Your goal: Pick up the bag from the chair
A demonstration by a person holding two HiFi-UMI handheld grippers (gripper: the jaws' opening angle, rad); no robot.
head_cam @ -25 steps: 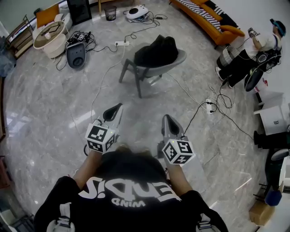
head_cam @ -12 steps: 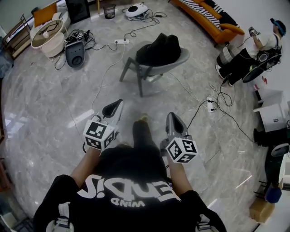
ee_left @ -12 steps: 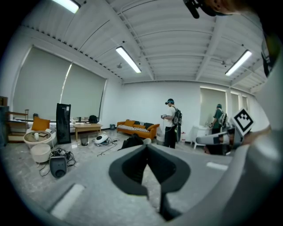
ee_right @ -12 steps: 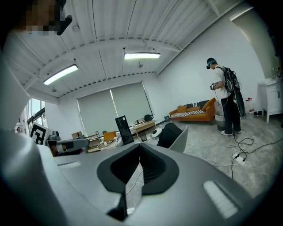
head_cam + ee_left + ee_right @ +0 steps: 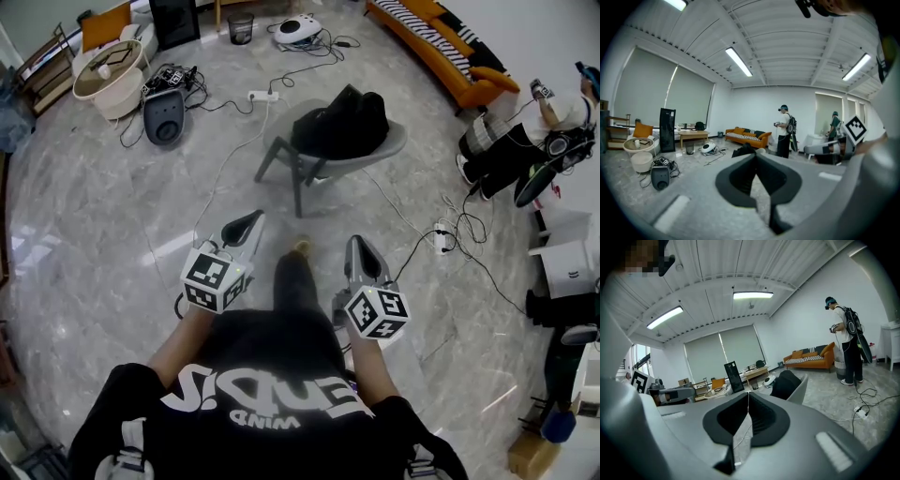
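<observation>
A black bag lies slumped on the seat of a grey shell chair ahead of me on the marble floor. It also shows as a dark heap on that chair in the right gripper view, the bag just beyond the jaw tips. In the left gripper view the bag peeks over the jaws. My left gripper and right gripper are held low in front of me, well short of the chair. Both are shut with nothing between them.
Cables and a power strip run across the floor around the chair. Another strip lies to the right. An orange sofa stands at the back right, a person beside it. A round table and a grey device stand at the back left.
I have stepped forward: one leg now shows between the grippers. The view has shifted so the chair sits slightly further right and lower. Both grippers stay shut.
</observation>
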